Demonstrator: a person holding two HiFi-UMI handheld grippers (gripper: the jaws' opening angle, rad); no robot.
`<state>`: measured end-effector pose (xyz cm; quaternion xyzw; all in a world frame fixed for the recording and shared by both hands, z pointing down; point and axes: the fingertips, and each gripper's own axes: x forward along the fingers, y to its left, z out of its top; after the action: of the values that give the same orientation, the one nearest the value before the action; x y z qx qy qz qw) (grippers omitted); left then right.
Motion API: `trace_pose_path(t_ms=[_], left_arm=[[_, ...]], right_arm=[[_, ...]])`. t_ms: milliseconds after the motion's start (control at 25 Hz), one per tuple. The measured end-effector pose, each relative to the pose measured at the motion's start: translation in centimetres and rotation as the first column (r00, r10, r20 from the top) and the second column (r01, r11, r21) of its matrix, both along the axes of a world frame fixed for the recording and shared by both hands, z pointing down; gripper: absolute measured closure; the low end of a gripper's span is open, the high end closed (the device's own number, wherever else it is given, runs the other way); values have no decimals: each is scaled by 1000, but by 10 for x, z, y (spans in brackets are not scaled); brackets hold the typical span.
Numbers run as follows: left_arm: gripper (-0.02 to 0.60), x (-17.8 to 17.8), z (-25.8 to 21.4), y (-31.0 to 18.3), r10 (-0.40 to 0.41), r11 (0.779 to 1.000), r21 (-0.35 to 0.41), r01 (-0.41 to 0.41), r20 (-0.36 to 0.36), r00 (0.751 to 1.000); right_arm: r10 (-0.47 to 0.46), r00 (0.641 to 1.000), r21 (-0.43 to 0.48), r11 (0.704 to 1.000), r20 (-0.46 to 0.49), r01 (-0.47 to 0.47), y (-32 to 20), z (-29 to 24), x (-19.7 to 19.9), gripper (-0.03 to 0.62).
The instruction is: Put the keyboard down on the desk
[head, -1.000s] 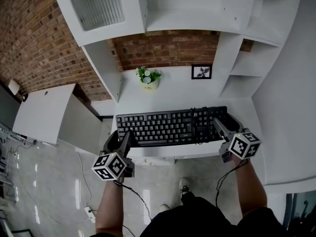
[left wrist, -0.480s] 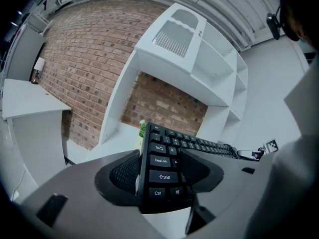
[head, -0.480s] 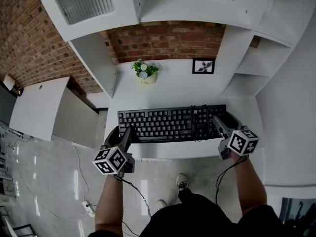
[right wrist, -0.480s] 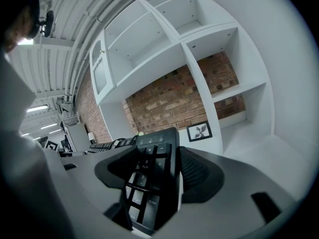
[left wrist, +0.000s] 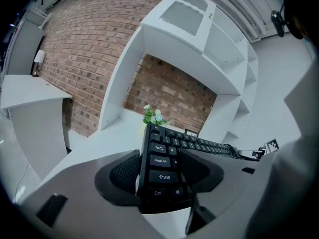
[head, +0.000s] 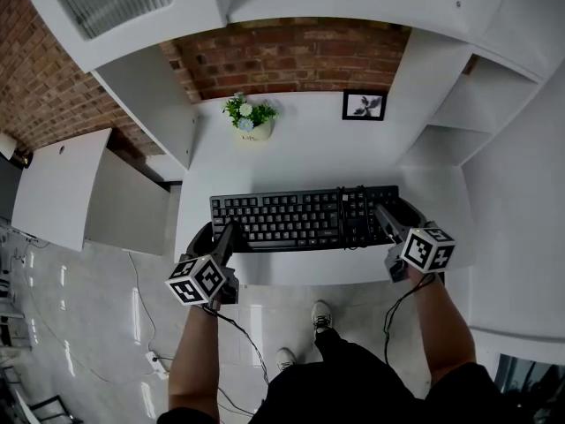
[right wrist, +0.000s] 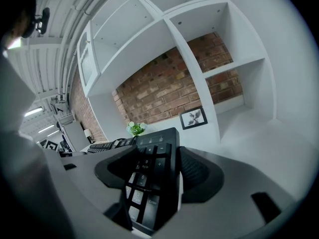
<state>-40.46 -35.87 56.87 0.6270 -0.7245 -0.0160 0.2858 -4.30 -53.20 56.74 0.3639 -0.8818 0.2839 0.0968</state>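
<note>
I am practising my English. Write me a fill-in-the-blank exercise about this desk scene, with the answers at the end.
1. The left hand-held gripper and the right hand-held gripper are each shut on one ____ of the keyboard.
2. The keyboard's colour is ____.
3. In the head view, the potted plant stands to the ____ of the framed picture.
4. The wall behind the desk is made of ____.
Missing words: end; black; left; brick.

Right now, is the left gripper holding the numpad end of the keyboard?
No, the left gripper clamps the end of the keyboard that carries Caps Lock, Shift and Ctrl.
</note>
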Motion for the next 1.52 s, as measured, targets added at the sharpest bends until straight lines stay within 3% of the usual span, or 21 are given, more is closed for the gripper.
trace_pose_path(t_ms=[640,1520], left_arm=[[316,2,90,-24,-10,984,-180,3,-37,999],[316,7,138,-35,-11,964,-267,-3,-50,999]], right_arm=[[0,998,-175,985,-58,-10,-21,102,1,322],[-19,992,-275,961,-125,-16,-29,150,1,322]])
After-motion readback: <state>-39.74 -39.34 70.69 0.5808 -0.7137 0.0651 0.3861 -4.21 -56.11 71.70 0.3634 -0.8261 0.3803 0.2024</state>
